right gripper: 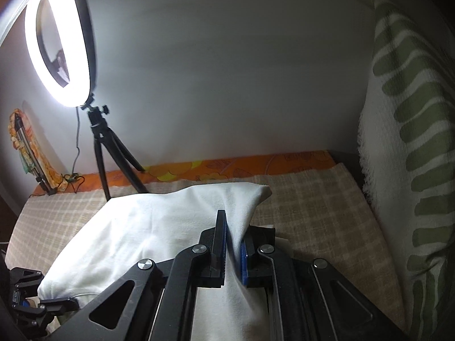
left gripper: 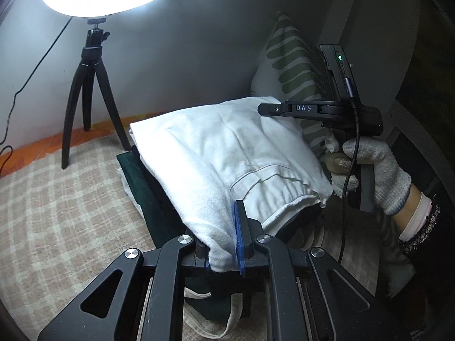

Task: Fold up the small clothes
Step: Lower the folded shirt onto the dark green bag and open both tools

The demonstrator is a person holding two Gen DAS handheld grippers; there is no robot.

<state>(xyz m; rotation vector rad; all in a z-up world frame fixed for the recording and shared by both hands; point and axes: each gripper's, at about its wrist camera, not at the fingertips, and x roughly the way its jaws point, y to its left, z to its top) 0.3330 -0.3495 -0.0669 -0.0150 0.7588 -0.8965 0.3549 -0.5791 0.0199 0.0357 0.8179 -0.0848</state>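
Note:
A folded white garment [left gripper: 227, 153] with a pocket and elastic waistband lies on top of a stack of darker folded clothes [left gripper: 148, 193]. My left gripper [left gripper: 224, 238] is shut on the white garment's near corner. My right gripper [right gripper: 233, 244] is shut on the same white garment [right gripper: 148, 227] at its other side. In the left wrist view the right gripper body [left gripper: 318, 110] shows at the garment's far right edge, held by a gloved hand [left gripper: 369, 164]. The left gripper shows low at the left in the right wrist view [right gripper: 42, 307].
A checked beige blanket [left gripper: 57, 213] covers the bed. A ring light on a black tripod [left gripper: 91, 108] stands at the back left near the wall. A green-patterned pillow [right gripper: 412, 156] leans at the right. A white strap [left gripper: 227, 318] lies under my left gripper.

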